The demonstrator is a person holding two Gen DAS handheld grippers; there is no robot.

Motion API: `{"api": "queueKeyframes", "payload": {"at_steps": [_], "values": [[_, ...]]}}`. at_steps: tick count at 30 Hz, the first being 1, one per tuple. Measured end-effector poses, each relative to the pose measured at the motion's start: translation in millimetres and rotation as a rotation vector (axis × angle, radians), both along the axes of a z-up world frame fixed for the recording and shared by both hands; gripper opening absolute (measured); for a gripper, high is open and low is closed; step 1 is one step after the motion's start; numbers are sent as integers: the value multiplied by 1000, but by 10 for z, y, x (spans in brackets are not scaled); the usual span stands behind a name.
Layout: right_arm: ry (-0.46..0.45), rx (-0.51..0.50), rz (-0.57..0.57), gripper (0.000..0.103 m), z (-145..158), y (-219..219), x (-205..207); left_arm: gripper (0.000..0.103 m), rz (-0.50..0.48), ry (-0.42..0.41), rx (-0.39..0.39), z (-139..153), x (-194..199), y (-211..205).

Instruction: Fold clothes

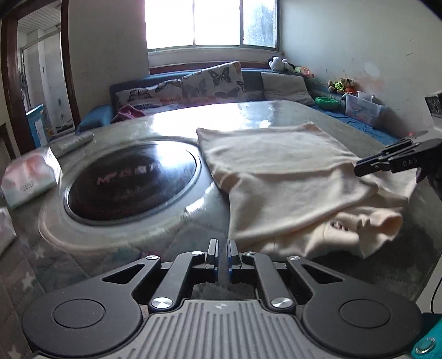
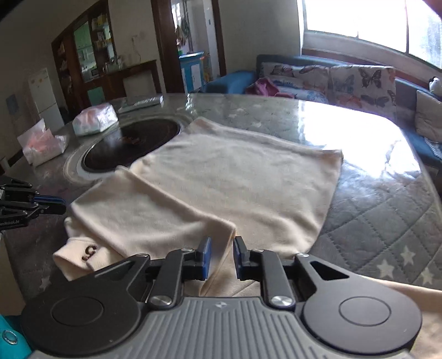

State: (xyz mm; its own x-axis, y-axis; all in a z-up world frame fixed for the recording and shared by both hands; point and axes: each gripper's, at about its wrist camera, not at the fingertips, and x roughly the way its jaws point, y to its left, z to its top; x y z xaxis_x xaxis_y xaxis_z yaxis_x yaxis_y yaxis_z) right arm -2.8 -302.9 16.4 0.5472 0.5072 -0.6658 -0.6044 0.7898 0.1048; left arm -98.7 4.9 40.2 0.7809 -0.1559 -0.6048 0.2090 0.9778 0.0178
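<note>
1. Right up close to the right wrist camera lies a cream top (image 2: 226, 176), spread on the table (image 2: 373, 198). Most of it is flat. One sleeve is folded over the body. Its cuff (image 2: 83, 255) has a small brown mark and hangs near the table's edge.
2. In the left wrist view the same cream top (image 1: 290, 176) lies to the right of the round dark glass plate (image 1: 132, 182) set in the table top.
3. That table is big and shiny, with a grey quilted cloth with white stars under clear plastic. Bright window light shines on it.
4. Soft white packs (image 2: 95, 118) sit on the far side by the dark plate.
5. Behind the table is a blue sofa (image 2: 229, 80) with butterfly cushions (image 2: 362, 80), and a big window (image 1: 212, 22).
6. On the left gripper (image 1: 221, 250) the fingers are almost pressed together. Nothing is between them, and they are just beside the cloth's edge.
7. On the right gripper (image 2: 221, 250) the fingers are a little way apart. A fold of the cream top runs between them, but I cannot tell if they pinch it.
</note>
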Motion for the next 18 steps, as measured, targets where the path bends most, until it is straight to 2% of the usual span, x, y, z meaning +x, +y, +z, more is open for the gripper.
{"api": "queueKeyframes", "payload": {"at_steps": [4, 7, 9, 13, 18], "values": [[-36, 4, 15, 17, 96, 3, -51, 7, -42, -33, -49, 155, 279, -159], [-21, 2, 16, 17, 61, 53, -56, 7, -87, -22, -92, 152, 544, -327], [-8, 7, 17, 17, 27, 54, -79, 8, -111, -12, -87, 96, 688, -441], [8, -16, 21, 17, -52, 59, -150, 9, -68, 62, -83, -145, 918, -476], [2, -8, -19, 18, -71, -38, -241, 12, -53, 58, -95, -207, 879, -488]]}}
